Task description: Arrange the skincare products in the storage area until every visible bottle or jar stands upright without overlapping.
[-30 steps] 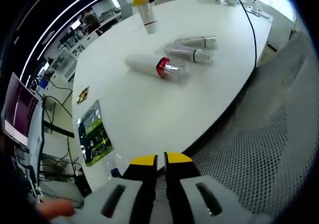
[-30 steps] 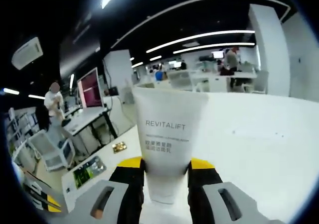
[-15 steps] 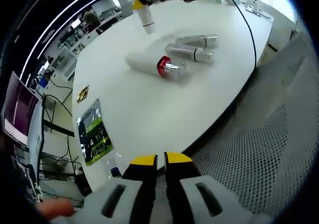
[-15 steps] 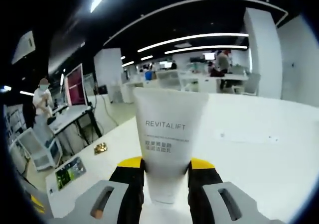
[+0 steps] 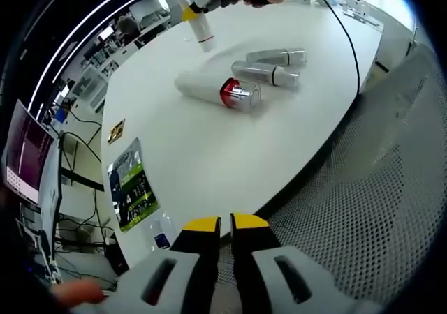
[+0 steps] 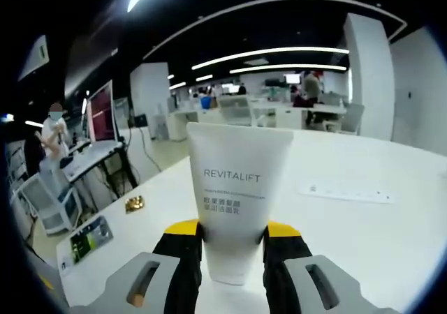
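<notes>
White tube (image 6: 237, 202) marked REVITALIFT sits clamped between right gripper (image 6: 232, 248) fingers, above the worktop (image 5: 279, 139). Left gripper (image 5: 225, 238) fingers closed, empty, at the worktop edge; three bottles lie flat.

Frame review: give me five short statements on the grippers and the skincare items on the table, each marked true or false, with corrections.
1. The right gripper is shut on a white tube. True.
2. The left gripper holds a bottle. False: its jaws are closed on nothing.
3. Three items lie on their sides on the white table. True: a red-collared bottle and two silver bottles.
4. The tube reads REVITALIFT. True.
5. The red-collared bottle stands upright. False: it lies flat.
</notes>
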